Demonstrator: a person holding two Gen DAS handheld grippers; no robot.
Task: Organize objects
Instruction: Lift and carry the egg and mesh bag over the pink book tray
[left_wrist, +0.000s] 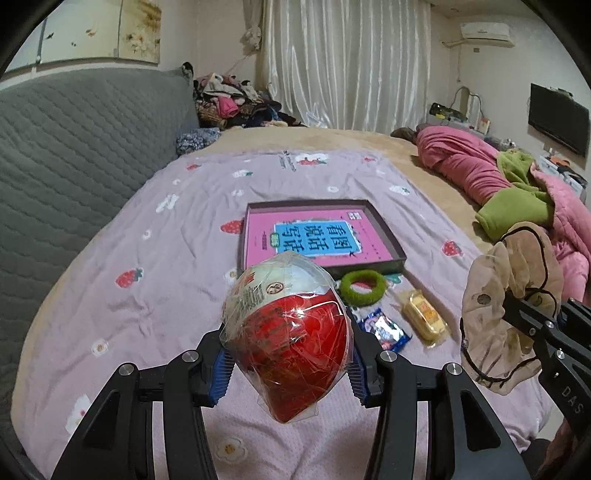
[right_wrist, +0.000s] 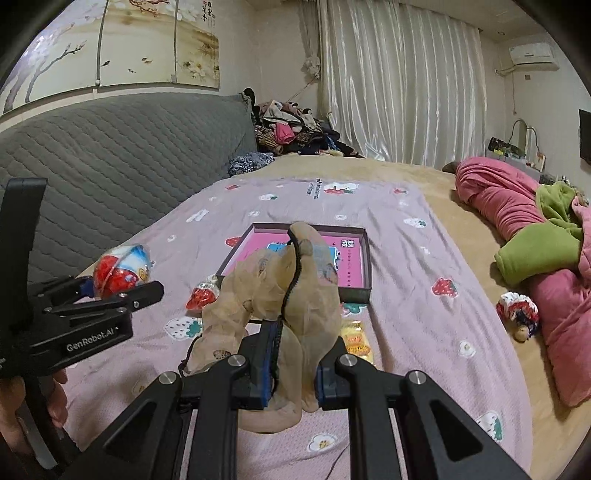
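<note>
Left gripper (left_wrist: 288, 369) clamps wrapped egg (left_wrist: 286, 339); right gripper (right_wrist: 293, 373) pinches beige pouch (right_wrist: 280, 295), possibly a scrunchie, above bedsheet (left_wrist: 147, 258).

In the left wrist view the wrapped red-and-white egg (left_wrist: 286, 343) covers the near edge of the shallow box (left_wrist: 391, 236) and the lower rim of the pink book (left_wrist: 314, 240) inside it, and the small print on the egg's wrapper is too fine to read. The beige hair scrunchie (left_wrist: 506, 317) hides the tips of the right tool (left_wrist: 517, 314), whose body runs off the right edge. In the right wrist view the scrunchie (right_wrist: 284, 295) blocks most of the book's blue title panel and part of the yellow snack packet (right_wrist: 356, 341). The person's hand (right_wrist: 55, 398) is cut off at the lower left. The small blue packet (left_wrist: 386, 328) carries print too blurred to make out.
</note>
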